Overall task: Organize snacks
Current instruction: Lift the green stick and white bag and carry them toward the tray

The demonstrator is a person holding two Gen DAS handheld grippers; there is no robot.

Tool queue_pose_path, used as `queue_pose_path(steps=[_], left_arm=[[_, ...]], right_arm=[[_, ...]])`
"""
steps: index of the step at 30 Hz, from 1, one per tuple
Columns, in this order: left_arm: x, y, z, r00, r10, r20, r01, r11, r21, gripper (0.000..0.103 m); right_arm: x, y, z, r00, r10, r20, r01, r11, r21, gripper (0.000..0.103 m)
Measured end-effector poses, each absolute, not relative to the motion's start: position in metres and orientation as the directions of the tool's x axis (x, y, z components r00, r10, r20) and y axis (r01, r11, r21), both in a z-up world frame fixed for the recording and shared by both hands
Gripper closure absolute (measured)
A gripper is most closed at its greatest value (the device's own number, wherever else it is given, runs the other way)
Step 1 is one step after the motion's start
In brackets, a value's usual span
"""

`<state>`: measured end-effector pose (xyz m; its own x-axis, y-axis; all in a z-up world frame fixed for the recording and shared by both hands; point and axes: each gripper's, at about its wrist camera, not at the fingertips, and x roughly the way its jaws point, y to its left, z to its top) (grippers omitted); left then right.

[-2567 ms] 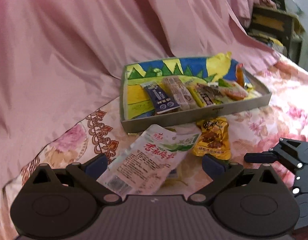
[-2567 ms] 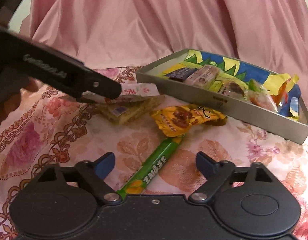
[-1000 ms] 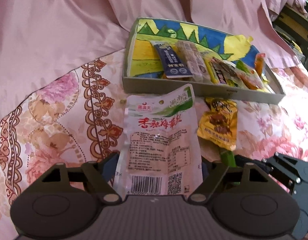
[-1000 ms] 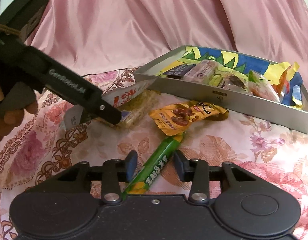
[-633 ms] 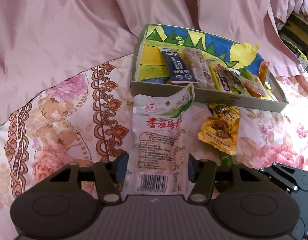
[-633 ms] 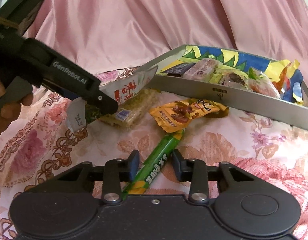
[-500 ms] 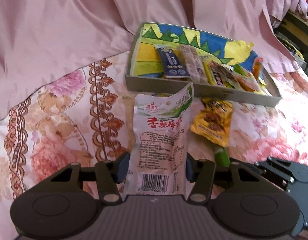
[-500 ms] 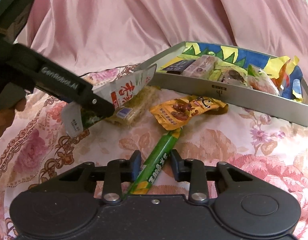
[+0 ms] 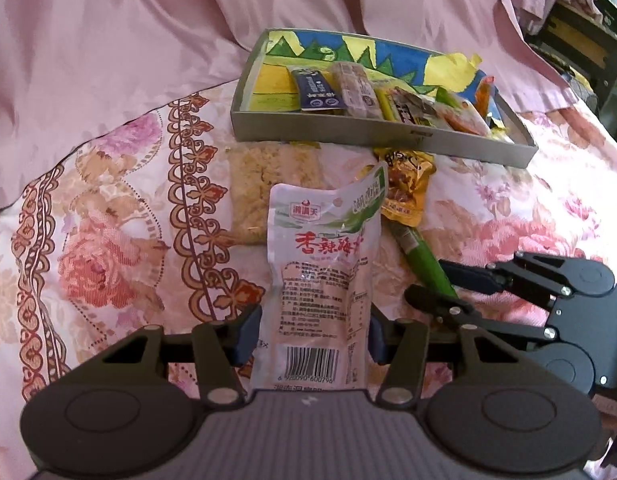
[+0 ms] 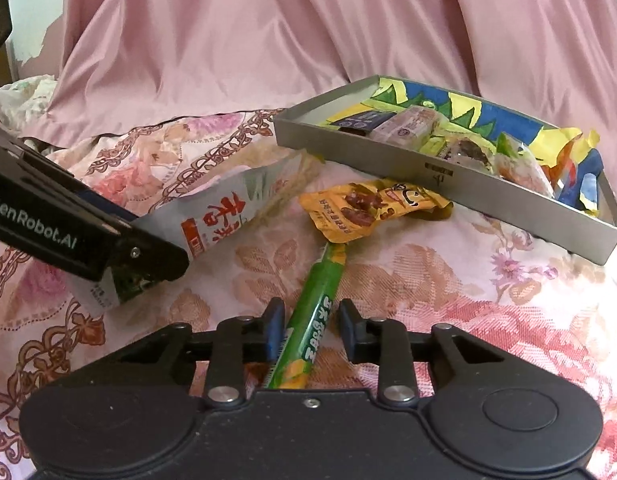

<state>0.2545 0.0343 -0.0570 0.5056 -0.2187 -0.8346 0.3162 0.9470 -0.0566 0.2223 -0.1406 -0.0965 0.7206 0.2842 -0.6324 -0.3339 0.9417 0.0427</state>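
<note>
Lifted since earlier, pouch (image 9: 322, 280) pinched in left gripper (image 9: 312, 334) points trayward (image 9: 348, 136); right gripper (image 10: 311, 330) narrowly straddles lengthwise green stick (image 10: 312, 312).

The left claw (image 9: 310, 338) sits at the bottom centre of its own view, its two fingers closed against the sides of a white snack pouch (image 9: 322, 280). The right claw (image 10: 311, 330) sits at the bottom centre of its view, fingers drawn in on a green snack stick (image 10: 314, 316). In the left view, the right claw appears at the lower right.
</note>
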Motion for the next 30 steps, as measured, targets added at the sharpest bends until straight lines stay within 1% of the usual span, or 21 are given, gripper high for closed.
queue_pose_path(steps=[4,8,15,19,30], left_arm=[[0.248,0.032,-0.059,0.521,-0.202,-0.829,0.309,0.95,-0.038,0.047],[0.236,0.027,-0.057,0.534,-0.191,-0.824,0.3,0.954,-0.027,0.049],[0.213,0.021,-0.05,0.542,-0.176,-0.821,0.286,0.958,-0.017,0.049],[0.198,0.021,-0.051,0.542,-0.165,-0.824,0.265,0.964,-0.019,0.049],[0.157,0.019,-0.043,0.566,-0.169,-0.807,0.259,0.966,-0.02,0.049]], right_arm=[[0.215,-0.142,-0.093,0.718,0.292,-0.632,-0.347,0.937,0.039,0.08],[0.206,-0.145,-0.09,0.705,0.305,-0.641,-0.364,0.931,0.043,0.081],[0.18,-0.144,-0.084,0.731,0.263,-0.63,-0.4,0.913,-0.082,0.082],[0.164,-0.149,-0.079,0.727,0.265,-0.633,-0.408,0.909,-0.089,0.082],[0.136,-0.153,-0.058,0.777,0.273,-0.567,-0.417,0.898,-0.139,0.082]])
